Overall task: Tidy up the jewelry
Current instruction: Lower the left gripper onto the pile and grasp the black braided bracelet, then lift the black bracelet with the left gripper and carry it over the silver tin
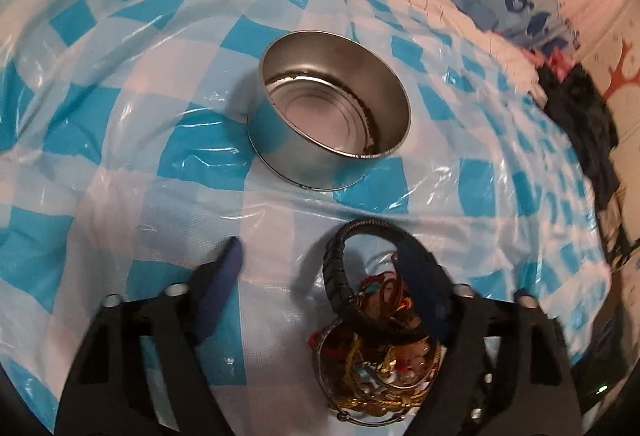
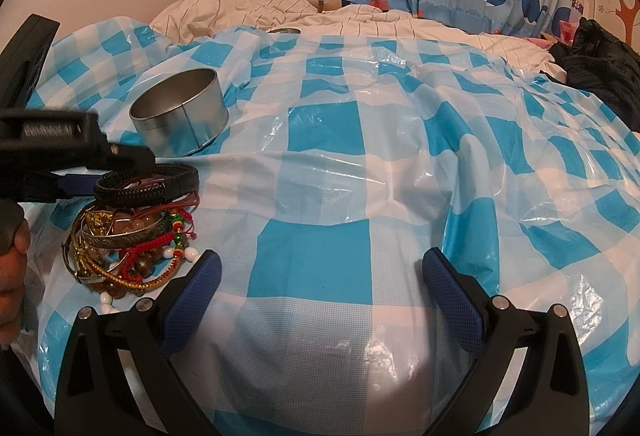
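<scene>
Bed under checked plastic sheet [image 1: 120,140]: left gripper [image 1: 320,264] half-wide, black braided bracelet [image 1: 340,276] ringing its right finger, seemingly unpinched, atop jewelry pile [image 1: 380,368]; empty tin [image 1: 332,116] straight ahead. Right gripper [image 2: 322,268] wide, empty.

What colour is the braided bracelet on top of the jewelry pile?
Black. The braided bracelet shows best in the right wrist view, resting atop the jewelry pile.

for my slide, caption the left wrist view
Left gripper jaws straddle a black bracelet atop the jewelry pile, with the empty tin beyond.
</scene>
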A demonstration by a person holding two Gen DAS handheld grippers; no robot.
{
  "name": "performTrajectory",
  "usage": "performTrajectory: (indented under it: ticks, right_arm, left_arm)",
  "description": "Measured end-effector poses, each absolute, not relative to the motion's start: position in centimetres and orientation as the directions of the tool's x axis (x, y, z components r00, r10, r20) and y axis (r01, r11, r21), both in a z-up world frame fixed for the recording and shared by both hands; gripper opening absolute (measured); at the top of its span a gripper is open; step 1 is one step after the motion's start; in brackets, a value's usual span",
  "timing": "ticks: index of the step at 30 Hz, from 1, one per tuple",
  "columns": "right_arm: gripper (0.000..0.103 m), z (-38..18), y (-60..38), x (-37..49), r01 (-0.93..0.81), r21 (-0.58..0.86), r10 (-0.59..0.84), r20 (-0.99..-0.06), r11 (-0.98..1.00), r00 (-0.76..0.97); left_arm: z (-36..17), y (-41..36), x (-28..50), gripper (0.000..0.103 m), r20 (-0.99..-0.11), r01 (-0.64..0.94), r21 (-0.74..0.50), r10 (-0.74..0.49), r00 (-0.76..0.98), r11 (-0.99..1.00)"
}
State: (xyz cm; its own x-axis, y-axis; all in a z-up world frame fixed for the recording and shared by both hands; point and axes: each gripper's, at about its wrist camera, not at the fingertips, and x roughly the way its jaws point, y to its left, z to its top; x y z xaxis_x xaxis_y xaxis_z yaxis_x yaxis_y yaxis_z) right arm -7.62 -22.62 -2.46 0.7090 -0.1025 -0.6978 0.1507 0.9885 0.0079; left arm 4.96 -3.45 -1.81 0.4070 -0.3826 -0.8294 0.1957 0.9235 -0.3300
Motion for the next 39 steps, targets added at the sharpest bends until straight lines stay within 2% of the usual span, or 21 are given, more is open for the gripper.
performTrajectory:
  ticks: [1, 3, 5, 13, 16, 19, 22, 29, 36, 37, 39]
  right_arm:
    - [0.097, -2.5, -22.6, -7.6, 0.151, 0.008, -0.102, -0.698, 0.989, 0.709]
    - [0.097, -2.5, -22.6, -7.6, 0.15, 0.008, -0.102, -0.698, 0.989, 0.709]
    - [0.097, -2.5, -22.6, -7.6, 0.15, 0.008, -0.102, -0.698, 0.989, 0.709]
    - [0.097, -2.4, -22.6, -7.6, 0.149, 0.008, -0.101, -0.698, 0.989, 0.709]
    - [0.097, -2.2, -22.5, -7.8, 0.14, 0.018, -0.09, -0.686, 0.99, 0.722]
    - [0.097, -0.3, -22.0, -9.5, 0.094, 0.067, -0.039, -0.572, 0.993, 0.819]
    - [0.097, 1.5, -20.2, -10.6, -0.05, 0.068, 0.076, -0.47, 0.996, 0.88]
    - [0.097, 1.6, -16.5, -6.3, -0.239, 0.069, 0.234, -0.574, 0.969, 0.784]
    - [0.097, 0.6, -14.9, -2.2, -0.274, 0.1, 0.27, -0.66, 0.957, 0.701]
    - [0.095, 0.3, -14.9, -1.8, -0.281, 0.108, 0.279, -0.67, 0.954, 0.688]
    - [0.073, -0.1, -14.9, -1.3, -0.294, 0.126, 0.297, -0.688, 0.947, 0.662]
  left_arm:
    - [-1.8, -3.5, 4.9, 0.058, -0.832, 0.198, -0.319, -0.374, 0.41, 0.927]
    - [-1.8, -3.2, 5.0, 0.031, -0.825, 0.202, -0.331, -0.386, 0.411, 0.922]
    - [-1.9, -2.9, 5.1, 0.012, -0.819, 0.203, -0.362, -0.414, 0.397, 0.91]
    - [-0.1, -0.5, 4.7, 0.009, -0.774, 0.197, -0.407, -0.451, 0.445, 0.892]
    - [0.5, 1.3, 4.6, 0.009, -0.768, 0.169, -0.389, -0.42, 0.484, 0.906]
    - [0.3, 3.1, 4.6, 0.009, -0.787, 0.133, -0.353, -0.371, 0.493, 0.926]
    - [-0.6, 4.2, 4.6, 0.009, -0.813, 0.107, -0.307, -0.319, 0.486, 0.946]
    - [-1.5, 4.5, 4.7, 0.009, -0.832, 0.098, -0.295, -0.306, 0.463, 0.95]
    - [-2.5, 3.5, 5.3, 0.021, -0.844, 0.106, -0.294, -0.31, 0.437, 0.95]
    - [-2.5, 3.3, 5.4, 0.023, -0.844, 0.109, -0.294, -0.311, 0.437, 0.95]
    - [-2.6, 3.1, 5.4, 0.027, -0.842, 0.116, -0.297, -0.317, 0.437, 0.948]
